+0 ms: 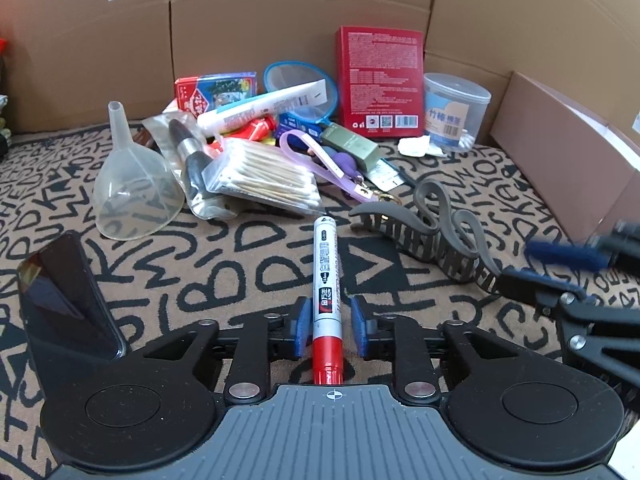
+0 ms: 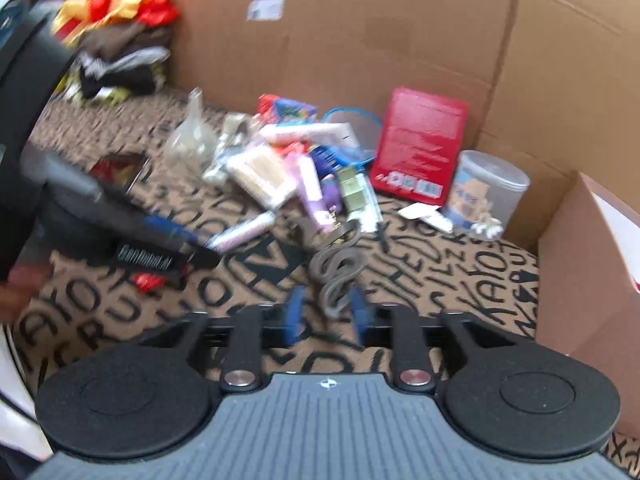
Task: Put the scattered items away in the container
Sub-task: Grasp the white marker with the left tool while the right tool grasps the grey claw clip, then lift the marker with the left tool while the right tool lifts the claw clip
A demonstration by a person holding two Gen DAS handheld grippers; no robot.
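Straddling the marker, left gripper part open, pads just clear of the barrel on both sides, nothing gripped; aligned along the barrel for a clean pinch. Straddling one end of the hair claw, right gripper part open, contact uncertain in blur. Both items lying on the patterned mat, near the pile. Container likely the box at right, well apart; nothing visibly inside yet.
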